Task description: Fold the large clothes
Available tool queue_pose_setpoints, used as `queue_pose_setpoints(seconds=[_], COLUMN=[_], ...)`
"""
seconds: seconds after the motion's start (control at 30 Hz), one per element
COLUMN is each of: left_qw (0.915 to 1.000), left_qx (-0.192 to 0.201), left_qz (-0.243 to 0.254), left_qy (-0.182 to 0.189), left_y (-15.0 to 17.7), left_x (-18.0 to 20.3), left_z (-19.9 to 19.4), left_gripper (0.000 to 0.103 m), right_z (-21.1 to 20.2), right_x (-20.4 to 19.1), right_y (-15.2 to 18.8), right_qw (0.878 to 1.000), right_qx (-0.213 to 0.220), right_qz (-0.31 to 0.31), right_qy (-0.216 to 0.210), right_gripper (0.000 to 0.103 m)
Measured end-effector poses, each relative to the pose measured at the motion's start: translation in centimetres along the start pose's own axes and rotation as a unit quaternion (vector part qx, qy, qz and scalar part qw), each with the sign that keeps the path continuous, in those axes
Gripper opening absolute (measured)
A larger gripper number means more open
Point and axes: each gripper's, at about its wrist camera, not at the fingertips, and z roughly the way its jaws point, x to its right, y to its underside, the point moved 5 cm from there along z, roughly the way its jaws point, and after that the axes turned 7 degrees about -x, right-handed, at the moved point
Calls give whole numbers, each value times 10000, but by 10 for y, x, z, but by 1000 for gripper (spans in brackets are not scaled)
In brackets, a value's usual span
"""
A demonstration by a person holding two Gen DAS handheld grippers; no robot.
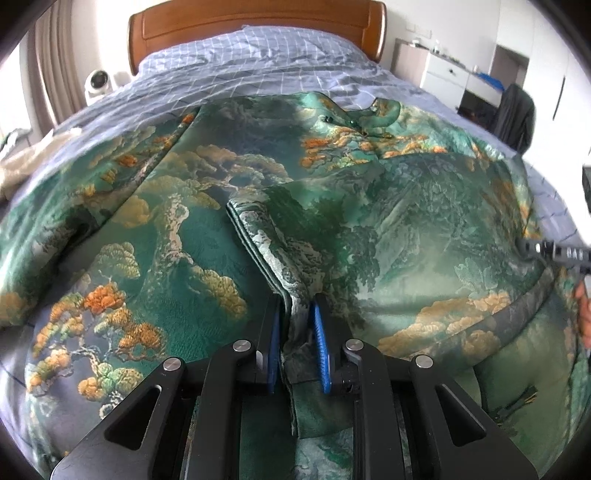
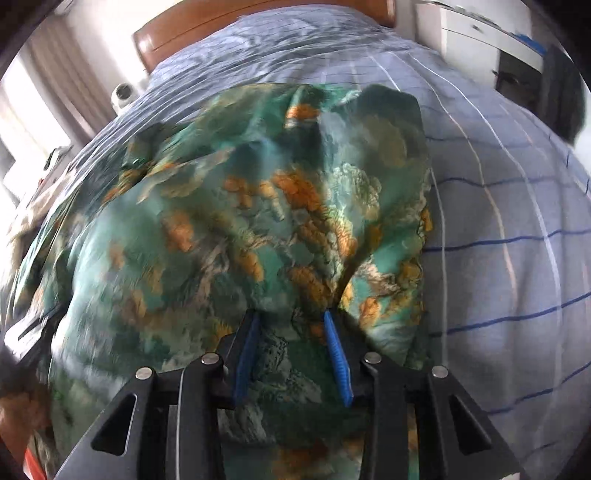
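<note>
A large green garment with orange and gold tree patterns lies spread over the bed; it also fills the right wrist view. My left gripper is shut on a folded edge of the garment, held just above the rest of the cloth. My right gripper has its jaws apart, with garment cloth bunched between the blue pads. The right gripper's tip shows at the right edge of the left wrist view. The garment's collar lies at the far side.
The bed has a blue checked sheet and a wooden headboard. A white fan stands at the left. White cabinets and a dark chair stand at the right.
</note>
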Motion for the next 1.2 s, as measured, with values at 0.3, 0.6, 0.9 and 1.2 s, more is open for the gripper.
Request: queue_pose_setpoints(seconds=[0.3,0.6,0.9,1.2], left_qw=[9973,9975,8823,8368], left_qx=[53,221,317,552], left_qz=[410,-556,-4648,-5436], left_qy=[-600,-375,-667,-344], left_y=[17,53,99,102], left_x=[3,-115,-357,-391], left_z=[-38,-110,-97,-90], left_gripper=[53,97,98,10], right_z=[-52,-140,-135,-128], right_x=[-24,-62,-97,-148], right_y=[45,182,209,230], right_qw=[9949,9847,9845,9835], right_qx=[622,1586,1340,1282], right_qz=[80,-247,-806,-1238], right_qy=[796,680,801,317], right_gripper=[38,65,65,65])
